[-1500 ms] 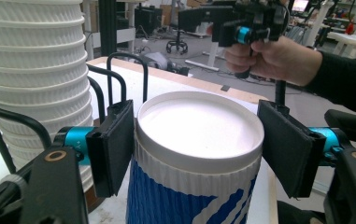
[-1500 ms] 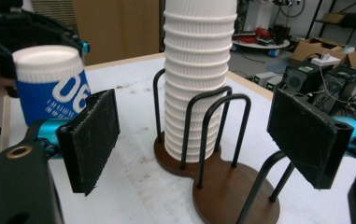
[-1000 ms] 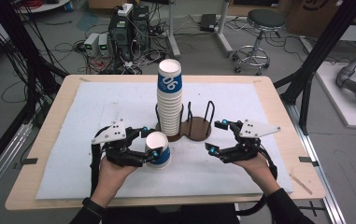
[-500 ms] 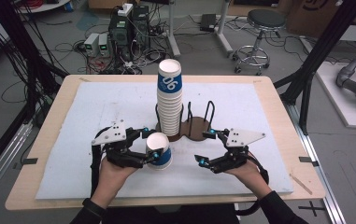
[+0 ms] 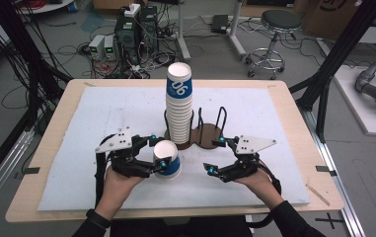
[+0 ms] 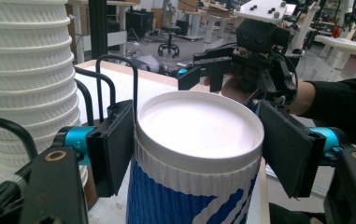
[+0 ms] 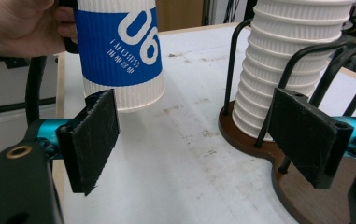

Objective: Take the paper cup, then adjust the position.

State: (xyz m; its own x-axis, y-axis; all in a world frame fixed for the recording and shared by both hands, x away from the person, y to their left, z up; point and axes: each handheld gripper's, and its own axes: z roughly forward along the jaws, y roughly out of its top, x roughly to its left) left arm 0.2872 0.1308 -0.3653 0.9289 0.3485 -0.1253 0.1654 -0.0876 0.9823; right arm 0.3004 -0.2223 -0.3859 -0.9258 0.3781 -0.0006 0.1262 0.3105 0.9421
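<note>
We hold the blue-and-white paper cup (image 5: 167, 159) in our left tool (image 5: 152, 159), whose jaws press against the ribbed wall just under the rim on either side; in the left gripper view the pads (image 6: 114, 145) sit hard against the cup (image 6: 196, 158), and its base looks slightly off the counter (image 5: 101, 113), though we cannot be sure. The grip and the place of this hand match what they were a second ago.

What has changed is our right tool (image 5: 217, 157): a second ago it stood farther out beside the wooden holder (image 5: 206, 139), and it has since come in and a little down toward the cup. Its jaws stand wide apart with nothing between them. In the right gripper view the cup (image 7: 118, 51) hangs just ahead and to the left of its pads (image 7: 91, 140), apart from them, while the tall cup stack (image 7: 290, 65) in the holder rises ahead and to the right.

We judge the right tool is lining up to take hold of the cup's lower body, perhaps to pull nested cups apart or to receive it. The approach is not finished: the pads do not yet bracket the cup.
</note>
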